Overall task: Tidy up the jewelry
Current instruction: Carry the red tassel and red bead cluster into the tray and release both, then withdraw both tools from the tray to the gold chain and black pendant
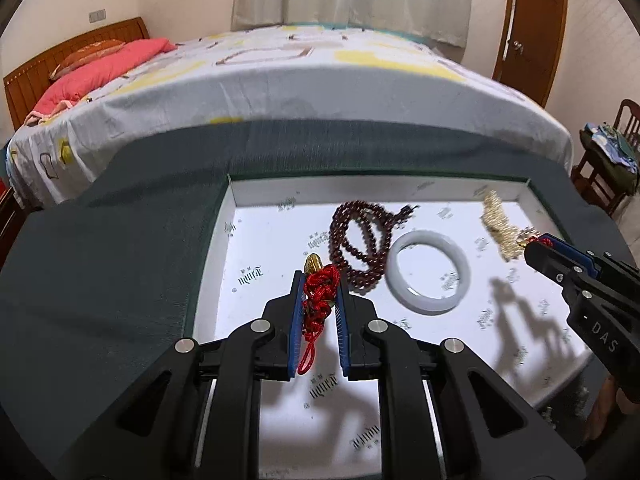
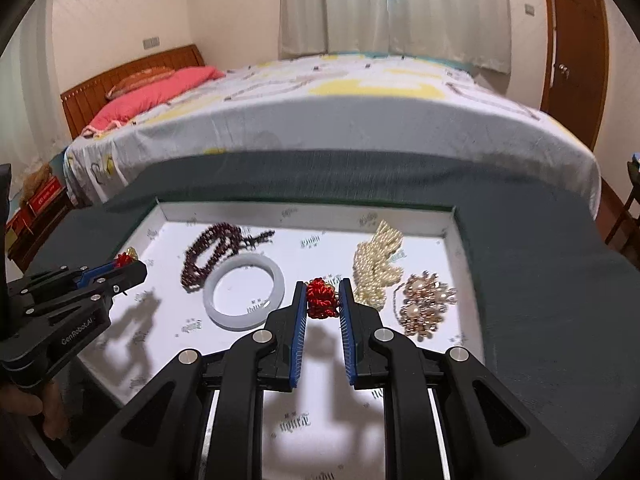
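Observation:
A shallow white tray (image 1: pixel 256 240) (image 2: pixel 320 248) lies on a dark green cloth. In it are a dark red bead string (image 1: pixel 360 240) (image 2: pixel 208 252), a white bangle (image 1: pixel 424 306) (image 2: pixel 236 320), a cream pearl strand (image 1: pixel 496 224) (image 2: pixel 376 268) and a pinkish pearl cluster (image 2: pixel 424 300). My left gripper (image 1: pixel 320 276) (image 2: pixel 134 264) is shut on a red knotted cord (image 1: pixel 318 300) with a gold charm (image 1: pixel 313 263) above the tray's left part. My right gripper (image 2: pixel 323 284) (image 1: pixel 534 245) is shut on another red knotted cord (image 2: pixel 320 300), just left of the pearls.
The dark green cloth (image 1: pixel 100 280) surrounds the tray on all sides. Behind it stands a bed (image 1: pixel 320 80) with a patterned sheet and pink pillow. A wooden door (image 1: pixel 532 28) and a chair (image 1: pixel 608 160) are at the right. A hand (image 2: pixel 48 412) holds the left gripper's handle.

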A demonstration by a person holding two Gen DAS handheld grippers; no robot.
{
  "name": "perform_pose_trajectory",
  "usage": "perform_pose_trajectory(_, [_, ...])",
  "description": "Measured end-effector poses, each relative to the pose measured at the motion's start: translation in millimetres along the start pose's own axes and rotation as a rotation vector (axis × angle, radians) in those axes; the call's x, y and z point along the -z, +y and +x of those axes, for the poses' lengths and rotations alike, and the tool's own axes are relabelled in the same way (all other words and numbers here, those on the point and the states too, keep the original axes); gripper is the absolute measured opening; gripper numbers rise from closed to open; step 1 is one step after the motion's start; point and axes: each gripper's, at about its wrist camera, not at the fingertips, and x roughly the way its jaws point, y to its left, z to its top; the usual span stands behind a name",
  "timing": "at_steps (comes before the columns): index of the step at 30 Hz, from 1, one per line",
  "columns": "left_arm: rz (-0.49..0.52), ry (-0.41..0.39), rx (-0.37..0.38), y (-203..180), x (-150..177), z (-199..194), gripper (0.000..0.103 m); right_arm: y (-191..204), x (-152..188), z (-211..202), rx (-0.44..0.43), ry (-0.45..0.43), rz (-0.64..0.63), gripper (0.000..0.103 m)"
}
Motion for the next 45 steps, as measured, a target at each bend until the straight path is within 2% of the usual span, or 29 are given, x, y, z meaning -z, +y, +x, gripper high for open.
perform_pose_trajectory(8, [0.001, 0.066, -0.010, 1, 0, 22, 0.015, -1, 2, 23, 0.016, 0.063, -0.007, 0.017])
perform_pose_trajectory(14, [0.002, 0.087, -0.011, 1, 2, 31, 0.016, 0, 3, 32, 0.019, 0.095, -0.016, 0.017])
perform_pose_trajectory(19, [0.009, 0.083, -0.023, -1, 2, 30, 0.028, 2, 3, 33, 0.024, 0.105, -0.027, 0.020])
perform_pose_trajectory(20, [0.006, 0.086, -0.019, -1, 2, 30, 0.032, 1, 3, 33, 0.023, 0.104, -0.027, 0.024])
perform_pose_trajectory(22, [0.005, 0.083, -0.016, -1, 2, 29, 0.041, 1, 2, 30, 0.025, 0.084, -0.018, 0.052])
perform_pose_trajectory(23, [0.008, 0.077, -0.018, -1, 2, 28, 0.044, 2, 0, 29, 0.028, 0.074, -0.017, 0.055])
perform_pose_trajectory(32, [0.028, 0.033, -0.021, -4, 1, 16, 0.062, 3, -2, 20, 0.030, 0.053, -0.022, 0.056])
perform_pose_trajectory(37, [0.029, 0.017, -0.027, -5, 1, 7, 0.068, 2, -1, 8, 0.034, 0.035, -0.023, 0.056])
perform_pose_trajectory(45, [0.007, -0.037, -0.011, -2, 7, -30, 0.075, 1, 9, -27, 0.035, 0.000, -0.018, 0.056])
